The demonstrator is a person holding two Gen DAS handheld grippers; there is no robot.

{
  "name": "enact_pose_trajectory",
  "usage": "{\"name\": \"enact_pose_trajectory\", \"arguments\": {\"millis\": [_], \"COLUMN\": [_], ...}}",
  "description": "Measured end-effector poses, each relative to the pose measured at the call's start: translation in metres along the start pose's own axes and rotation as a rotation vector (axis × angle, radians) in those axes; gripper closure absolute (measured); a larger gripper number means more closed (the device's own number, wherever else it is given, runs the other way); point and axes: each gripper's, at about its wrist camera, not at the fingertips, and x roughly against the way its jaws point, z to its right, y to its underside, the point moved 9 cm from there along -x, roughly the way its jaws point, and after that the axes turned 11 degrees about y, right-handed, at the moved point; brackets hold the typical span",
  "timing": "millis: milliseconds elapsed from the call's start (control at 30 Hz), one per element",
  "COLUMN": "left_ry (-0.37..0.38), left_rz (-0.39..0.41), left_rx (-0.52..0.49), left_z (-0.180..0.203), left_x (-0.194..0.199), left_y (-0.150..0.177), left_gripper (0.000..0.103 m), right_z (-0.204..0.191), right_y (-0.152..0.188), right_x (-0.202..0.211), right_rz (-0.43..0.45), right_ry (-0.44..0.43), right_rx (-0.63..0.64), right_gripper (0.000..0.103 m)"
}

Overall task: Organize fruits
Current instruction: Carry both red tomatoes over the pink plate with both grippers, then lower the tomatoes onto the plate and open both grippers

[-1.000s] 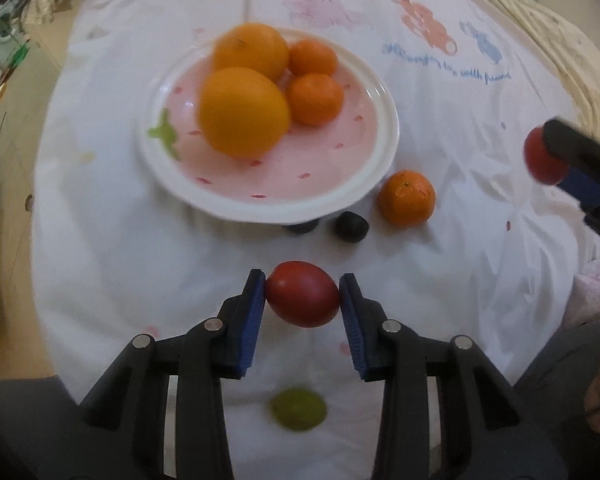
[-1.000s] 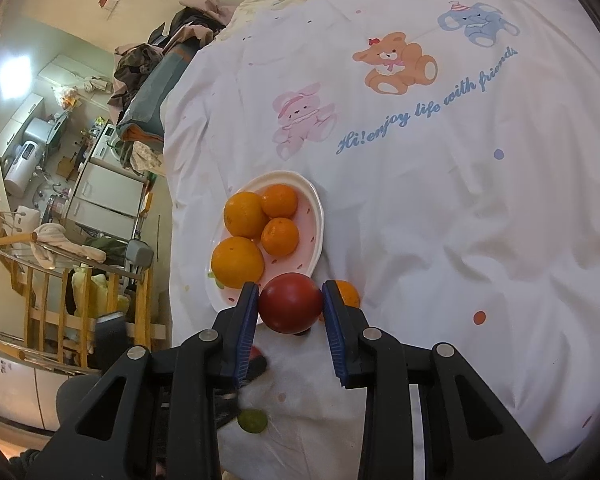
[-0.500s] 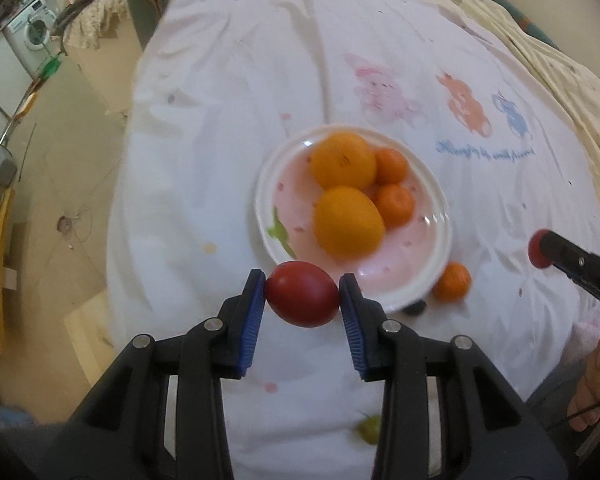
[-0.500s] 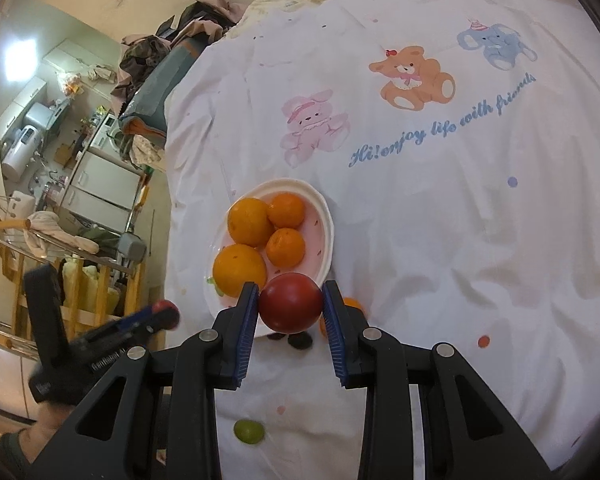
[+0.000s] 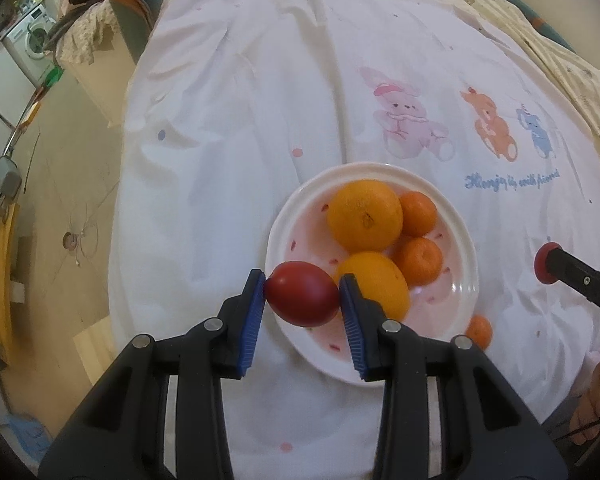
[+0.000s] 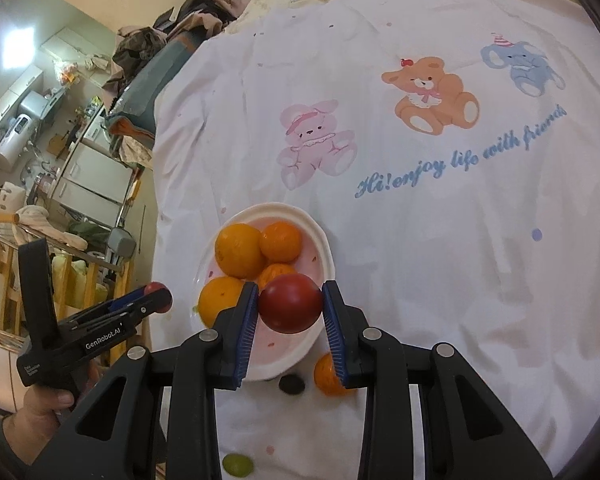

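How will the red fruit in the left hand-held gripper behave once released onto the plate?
The red fruit is smooth and egg-shaped, so it will probably roll. The plate dips inward, so it likely settles against the oranges rather than escaping. Its glossy skin looks slippery; release low.

On the white printed cloth (image 6: 440, 280) before me sits the round white plate (image 6: 324, 256) holding four oranges (image 6: 239, 255); a small orange mandarin (image 6: 325, 374) lies beside its near rim.

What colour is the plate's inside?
Pale pink with small red flecks, white rim; clearest in the left wrist view.
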Motion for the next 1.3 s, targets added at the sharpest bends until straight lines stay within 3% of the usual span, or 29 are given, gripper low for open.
{"name": "enact_pose_trajectory", "arguments": {"millis": [567,1300], "left_ry": [-0.001,0.007], "left_rz": [-0.057,-0.088], "left_rx": [-0.009,-0.002], "left_z": [-0.004,-0.002], "left_x": [-0.045,-0.061], "left_y": [-0.019,-0.018], "left_gripper": [0.069,0.069], "right_z": [-0.003,-0.004], "right_y": [-0.016,-0.013], "right_x": [-0.073,-0.092], "right_rz": [-0.089,-0.118], "right_ry": [0.091,0.125], "right_rx": [0.081,0.107], "right_gripper": [0.069,0.068]}}
